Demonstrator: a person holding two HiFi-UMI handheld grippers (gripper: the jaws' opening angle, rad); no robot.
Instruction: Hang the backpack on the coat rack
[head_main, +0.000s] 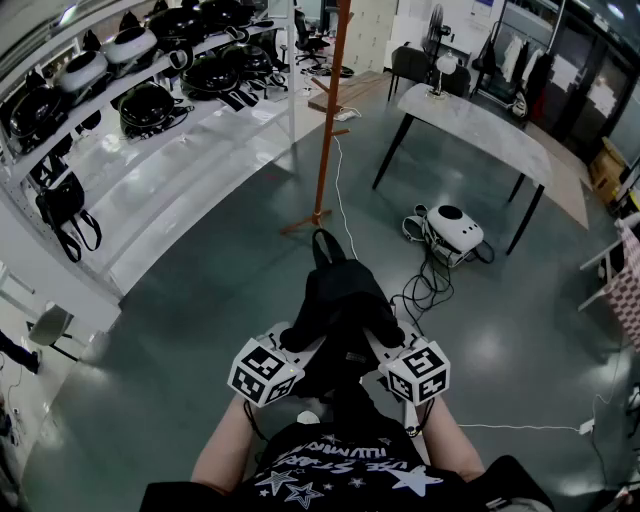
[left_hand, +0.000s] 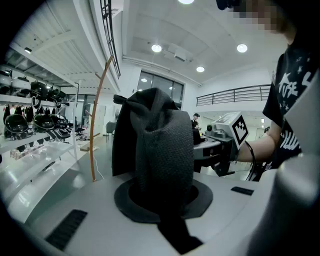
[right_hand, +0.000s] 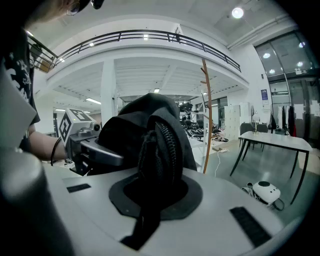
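A black backpack (head_main: 340, 300) hangs in front of me, held up between both grippers. My left gripper (head_main: 292, 340) is shut on a fold of its woven fabric (left_hand: 162, 150). From the other side, my right gripper (head_main: 384, 338) is shut on a zippered edge (right_hand: 160, 145). In both gripper views the cloth fills the jaws and hides the pads. The coat rack (head_main: 328, 110), a tall orange pole on a crossed foot, stands on the floor ahead of the backpack and apart from it. The coat rack (left_hand: 95, 125) rises left of the bag in the left gripper view, and the coat rack (right_hand: 206, 115) right of it in the right gripper view.
White shelves (head_main: 190, 150) with several black round items run along the left, and a black bag (head_main: 62, 205) hangs at their end. A grey table (head_main: 480, 125) stands at the right. A white device (head_main: 450, 228) with tangled cables lies on the floor beneath it.
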